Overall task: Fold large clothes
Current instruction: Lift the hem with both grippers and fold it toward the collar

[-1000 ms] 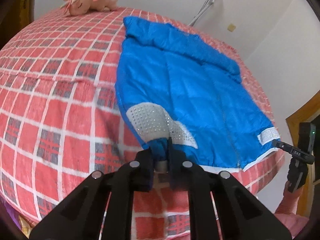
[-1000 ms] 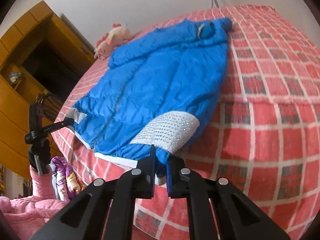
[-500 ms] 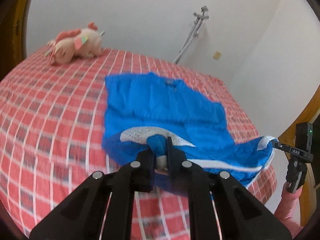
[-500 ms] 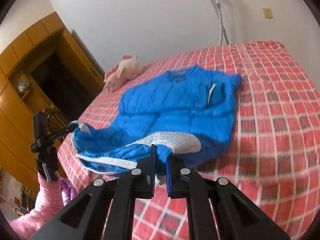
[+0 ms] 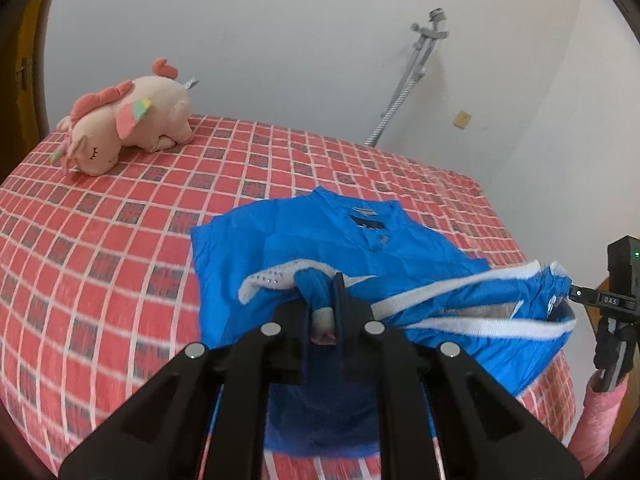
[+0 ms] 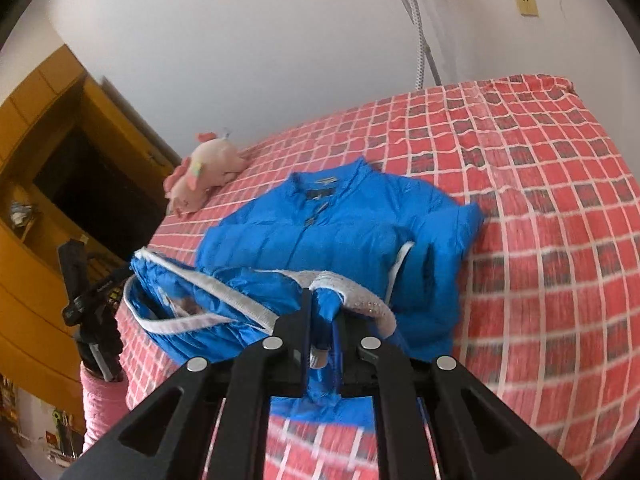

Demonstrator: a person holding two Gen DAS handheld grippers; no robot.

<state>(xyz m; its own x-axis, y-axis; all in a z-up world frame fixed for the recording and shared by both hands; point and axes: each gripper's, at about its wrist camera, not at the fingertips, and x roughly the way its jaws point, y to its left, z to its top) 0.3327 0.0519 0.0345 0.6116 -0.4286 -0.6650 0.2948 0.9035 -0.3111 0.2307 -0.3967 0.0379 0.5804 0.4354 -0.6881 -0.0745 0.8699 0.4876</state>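
Note:
A blue padded jacket (image 5: 328,240) with a white hem band lies on the red checked bed; it also shows in the right wrist view (image 6: 332,224). My left gripper (image 5: 322,312) is shut on one bottom corner of the jacket. My right gripper (image 6: 322,332) is shut on the other bottom corner. Both hold the hem lifted above the bed, with the collar end flat on it. The right gripper shows at the right edge of the left wrist view (image 5: 576,294). The left gripper shows at the left of the right wrist view (image 6: 120,278).
A pink plush unicorn (image 5: 124,120) lies at the far left of the bed (image 5: 100,240). A crutch (image 5: 408,80) leans on the white wall behind. A wooden wardrobe (image 6: 48,184) stands left of the bed. The bed's right edge (image 6: 580,240) is bare.
Both grippers have lifted the jacket's bottom hem off the bed and carried it up toward the collar. The lower half now hangs between them instead of lying flat.

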